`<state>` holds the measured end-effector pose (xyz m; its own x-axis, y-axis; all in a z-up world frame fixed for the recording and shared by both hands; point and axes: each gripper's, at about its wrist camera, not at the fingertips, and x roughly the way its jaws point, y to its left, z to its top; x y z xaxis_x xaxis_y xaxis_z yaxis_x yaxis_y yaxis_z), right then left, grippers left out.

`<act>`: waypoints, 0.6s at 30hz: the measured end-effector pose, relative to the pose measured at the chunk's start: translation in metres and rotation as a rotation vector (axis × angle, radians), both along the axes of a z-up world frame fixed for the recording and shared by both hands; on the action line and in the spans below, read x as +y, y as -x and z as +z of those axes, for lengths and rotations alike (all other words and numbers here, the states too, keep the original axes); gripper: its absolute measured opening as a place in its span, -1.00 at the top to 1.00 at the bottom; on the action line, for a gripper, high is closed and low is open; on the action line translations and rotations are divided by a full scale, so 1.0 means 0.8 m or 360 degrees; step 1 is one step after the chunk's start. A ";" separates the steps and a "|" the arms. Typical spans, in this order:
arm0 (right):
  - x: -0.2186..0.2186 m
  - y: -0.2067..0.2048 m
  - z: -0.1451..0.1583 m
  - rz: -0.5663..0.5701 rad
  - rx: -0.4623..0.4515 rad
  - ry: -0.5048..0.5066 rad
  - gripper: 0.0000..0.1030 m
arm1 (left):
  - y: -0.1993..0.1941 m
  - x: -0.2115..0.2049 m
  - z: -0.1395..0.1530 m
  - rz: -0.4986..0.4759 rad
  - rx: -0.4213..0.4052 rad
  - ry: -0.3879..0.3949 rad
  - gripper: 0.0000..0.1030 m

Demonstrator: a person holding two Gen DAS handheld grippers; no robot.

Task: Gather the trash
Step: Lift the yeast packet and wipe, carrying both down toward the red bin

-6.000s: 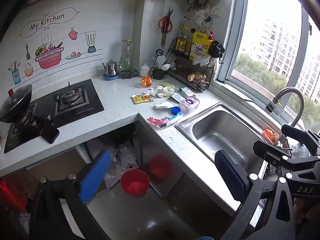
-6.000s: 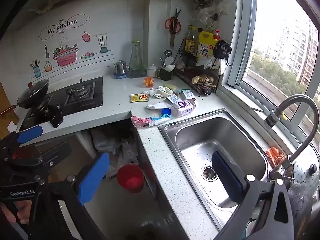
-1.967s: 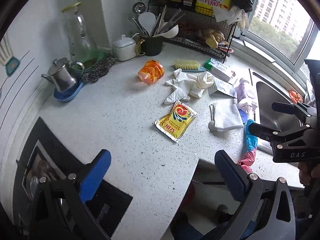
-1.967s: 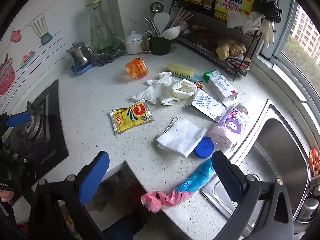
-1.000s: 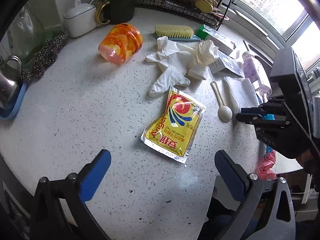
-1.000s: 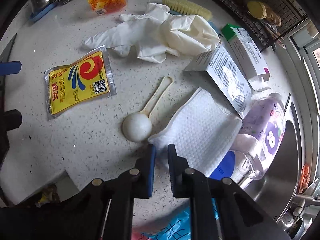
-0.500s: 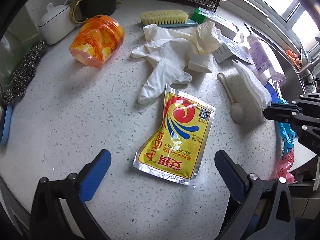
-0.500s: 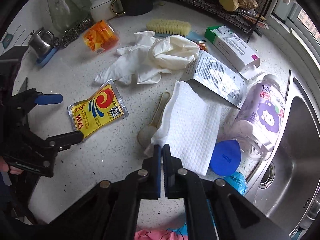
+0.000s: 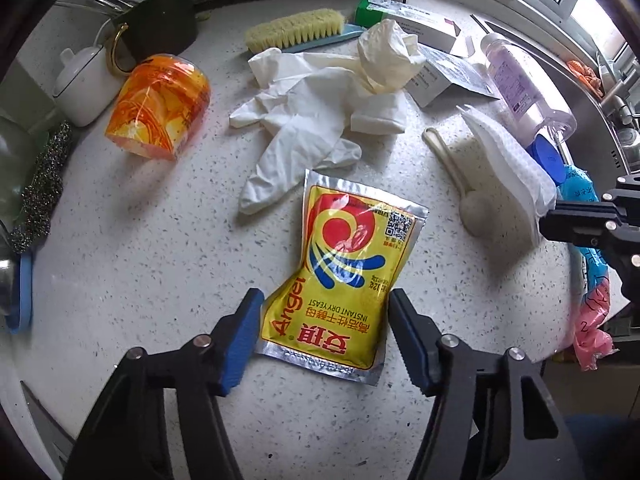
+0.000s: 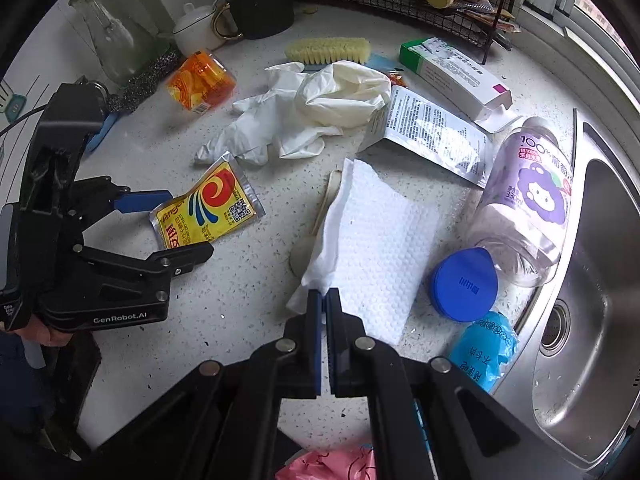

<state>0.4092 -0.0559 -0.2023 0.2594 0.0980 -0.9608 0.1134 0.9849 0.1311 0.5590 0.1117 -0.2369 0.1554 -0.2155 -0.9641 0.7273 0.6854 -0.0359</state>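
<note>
While flat, yeast packet (image 9: 344, 276) between left hand-held gripper (image 9: 325, 326)

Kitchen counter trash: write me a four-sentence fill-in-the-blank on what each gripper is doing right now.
1. The right gripper is shut on the white ____.
2. The left gripper straddles the yellow ____ packet with its fingers open.
3. The purple-labelled bottle lies on its ____.
4. The blue cap rests beside the bottle, next to the steel ____.

Missing words: paper towel; yeast; side; sink
</note>
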 end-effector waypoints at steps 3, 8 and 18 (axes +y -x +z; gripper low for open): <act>0.003 -0.001 0.004 0.0016 -0.0016 -0.0013 0.97 | 0.001 0.017 0.005 0.0055 0.0005 0.0008 -0.05; 0.009 0.000 0.016 0.0056 -0.0040 -0.0013 0.97 | 0.018 0.036 0.019 0.0146 -0.0001 0.0011 -0.02; 0.020 0.011 0.058 0.0238 -0.0123 -0.0057 0.97 | 0.074 0.082 0.083 0.0366 -0.0051 0.0089 -0.02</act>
